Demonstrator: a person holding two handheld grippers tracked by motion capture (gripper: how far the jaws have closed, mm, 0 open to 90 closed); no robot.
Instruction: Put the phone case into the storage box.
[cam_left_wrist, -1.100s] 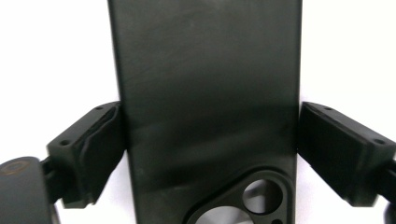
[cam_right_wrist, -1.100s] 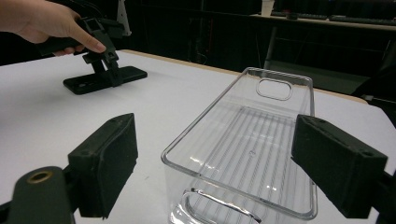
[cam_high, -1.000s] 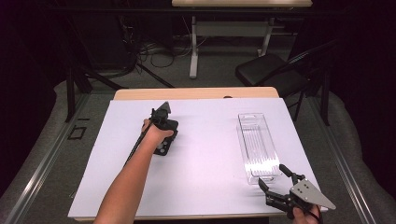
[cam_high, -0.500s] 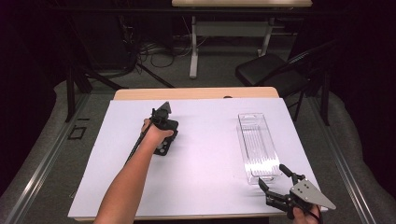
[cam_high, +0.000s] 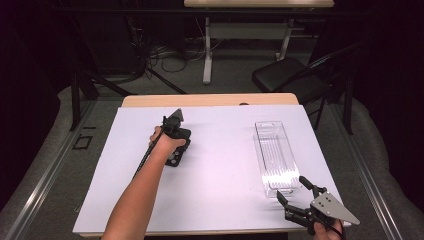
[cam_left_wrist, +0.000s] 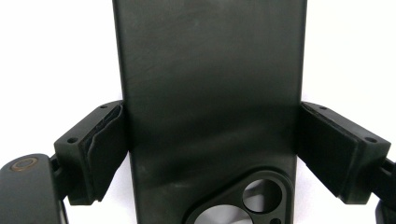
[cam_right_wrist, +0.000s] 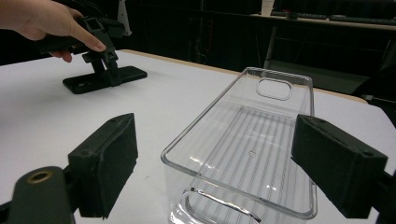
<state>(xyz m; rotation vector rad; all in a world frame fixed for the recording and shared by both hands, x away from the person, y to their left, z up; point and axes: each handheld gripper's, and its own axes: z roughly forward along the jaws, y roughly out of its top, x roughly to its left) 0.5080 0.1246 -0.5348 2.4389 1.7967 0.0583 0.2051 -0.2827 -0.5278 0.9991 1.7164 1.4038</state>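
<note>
We see the left gripper (cam_left_wrist: 210, 154) clamped across a black phone case (cam_left_wrist: 210, 93) lying flat on the white counter (cam_high: 225, 165), while the right gripper (cam_right_wrist: 215, 172) stands wide open, holding nothing, its jaws either side of the clear tray's (cam_right_wrist: 252, 140) near end.

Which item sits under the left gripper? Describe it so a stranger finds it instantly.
On the white table, look left of centre, where the left gripper points down. Flat between its jaws lies a black phone case. Unlike the clear plastic tray at right, it is opaque, matte, with a camera cut-out.
</note>
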